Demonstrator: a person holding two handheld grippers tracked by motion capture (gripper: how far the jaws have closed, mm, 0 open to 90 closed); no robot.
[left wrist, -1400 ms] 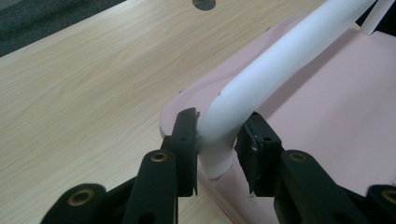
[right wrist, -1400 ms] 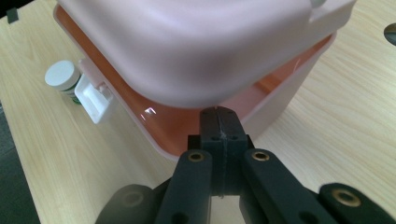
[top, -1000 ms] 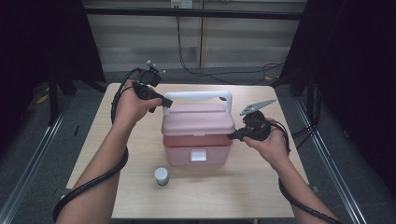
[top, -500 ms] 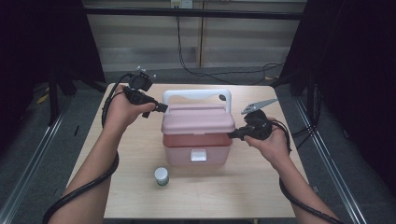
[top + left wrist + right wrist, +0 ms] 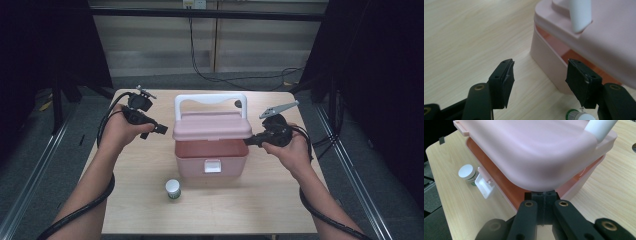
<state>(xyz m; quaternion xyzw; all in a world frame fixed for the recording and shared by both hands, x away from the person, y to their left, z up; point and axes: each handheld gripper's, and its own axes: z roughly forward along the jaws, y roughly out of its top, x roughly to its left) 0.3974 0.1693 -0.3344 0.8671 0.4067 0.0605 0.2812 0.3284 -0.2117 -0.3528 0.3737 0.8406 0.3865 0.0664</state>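
Black jaws of the right gripper (image 5: 543, 195) stand pressed together, tips tucked under the raised edge of the pink lid (image 5: 534, 150), propping it rather than pinching it; in the high view this gripper (image 5: 251, 141) sits at the box's right side. The left gripper (image 5: 541, 82) has just been opening its jaws and now holds them moderately wide with nothing between them, poised just beside the box's left wall; from above it (image 5: 159, 129) hovers near the lid's left edge without touching. The pink storage box (image 5: 212, 160) stands mid-table with its lid lifted a little off the base, the white latch (image 5: 212, 166) hanging loose at the front and the white handle (image 5: 210, 100) upright above. It looks like light, stiff moulded plastic: smooth and somewhat slippery, not fragile, though the lid could skid off a closed tip. The overhanging lid rim on each side seems the best hold, or the handle, which offers a firmer bar to close around. A small white-capped bottle (image 5: 173, 188) stands on the wooden table (image 5: 125, 210) in front of the box, well clear of it.
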